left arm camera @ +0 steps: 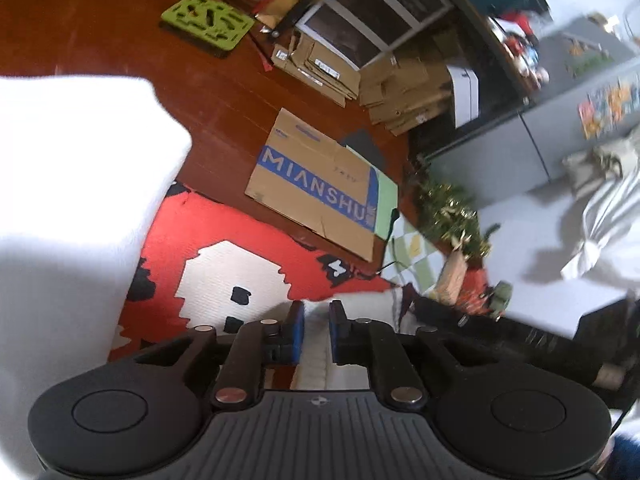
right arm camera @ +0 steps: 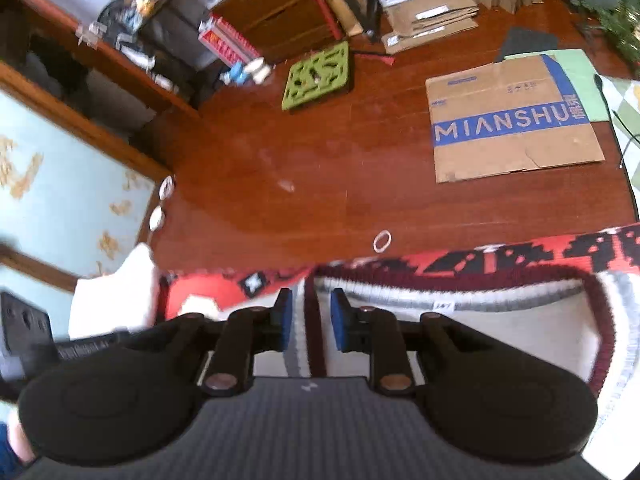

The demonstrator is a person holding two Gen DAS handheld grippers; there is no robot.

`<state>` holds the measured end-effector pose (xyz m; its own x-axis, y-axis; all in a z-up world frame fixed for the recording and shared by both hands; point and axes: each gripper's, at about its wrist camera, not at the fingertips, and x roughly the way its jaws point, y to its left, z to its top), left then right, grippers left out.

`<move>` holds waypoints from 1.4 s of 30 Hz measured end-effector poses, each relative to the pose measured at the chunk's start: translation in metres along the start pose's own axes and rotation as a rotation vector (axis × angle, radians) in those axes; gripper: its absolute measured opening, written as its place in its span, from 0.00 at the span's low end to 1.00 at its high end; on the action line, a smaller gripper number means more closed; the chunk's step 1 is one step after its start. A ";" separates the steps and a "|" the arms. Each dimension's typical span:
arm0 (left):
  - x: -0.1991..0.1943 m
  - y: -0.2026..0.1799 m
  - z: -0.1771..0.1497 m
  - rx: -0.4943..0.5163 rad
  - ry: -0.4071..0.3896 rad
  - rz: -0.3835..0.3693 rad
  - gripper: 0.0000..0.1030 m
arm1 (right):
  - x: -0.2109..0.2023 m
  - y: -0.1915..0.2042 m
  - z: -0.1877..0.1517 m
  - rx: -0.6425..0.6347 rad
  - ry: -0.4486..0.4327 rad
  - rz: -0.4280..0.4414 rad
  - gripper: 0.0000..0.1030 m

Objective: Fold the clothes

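While both pairs of fingers pinch knit — 1 red sweater, 2 grippers: left, right.

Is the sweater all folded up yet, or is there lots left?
Not yet. Nothing looks folded so far. Right now the left gripper and the right gripper each have a bit of the red, white and black sweater between their fingers, at its striped edge. It hangs over the wooden floor, so the actual folding is still left.
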<state>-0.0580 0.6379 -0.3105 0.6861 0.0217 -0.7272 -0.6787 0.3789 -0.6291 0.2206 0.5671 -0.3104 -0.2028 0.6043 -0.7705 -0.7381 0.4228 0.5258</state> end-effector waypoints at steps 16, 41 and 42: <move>0.002 -0.033 -0.002 0.244 -0.076 0.162 0.02 | 0.012 0.014 0.006 -0.053 -0.056 -0.029 0.10; 0.108 -0.185 -0.034 0.338 0.228 -0.151 0.37 | -0.171 -0.179 -0.082 0.344 -0.251 -0.327 0.17; 0.116 -0.191 -0.038 0.358 0.233 -0.142 0.40 | -0.168 -0.178 -0.083 0.345 -0.250 -0.312 0.17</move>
<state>0.1412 0.5324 -0.2849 0.6611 -0.2472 -0.7085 -0.4200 0.6605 -0.6223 0.3324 0.3349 -0.3044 0.1837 0.5395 -0.8217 -0.4754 0.7804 0.4061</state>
